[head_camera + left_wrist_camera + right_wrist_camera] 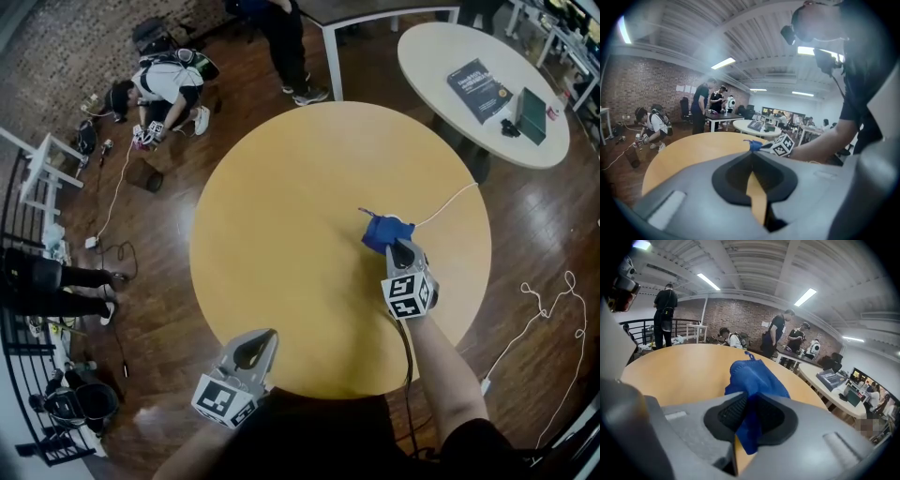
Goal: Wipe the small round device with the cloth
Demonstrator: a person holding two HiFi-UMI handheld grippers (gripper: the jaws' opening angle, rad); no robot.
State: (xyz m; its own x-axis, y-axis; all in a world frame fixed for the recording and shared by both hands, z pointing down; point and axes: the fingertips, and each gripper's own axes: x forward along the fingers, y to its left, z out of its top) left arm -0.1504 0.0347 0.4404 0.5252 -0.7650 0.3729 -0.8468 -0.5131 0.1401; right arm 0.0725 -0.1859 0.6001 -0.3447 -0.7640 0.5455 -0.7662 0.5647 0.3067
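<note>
A blue cloth [382,230] hangs bunched over the right half of the round yellow table [281,234]. My right gripper [398,246] is shut on it. In the right gripper view the cloth [754,376] is pinched between the jaws of that gripper [749,397] and spills forward past them. A thin white cable [448,206] runs from under the cloth to the table's right edge. The small round device shows in no view. My left gripper [265,335] rests over the table's near edge, jaws together and holding nothing. In the left gripper view, the cloth [753,145] shows beyond that gripper [751,152].
A white oval table [431,66] at the back right carries a dark book [478,89] and a green box [532,114]. One person crouches on the wooden floor at the back left [164,84] and another stands behind the table [286,47]. A white cord [544,309] lies on the floor at the right.
</note>
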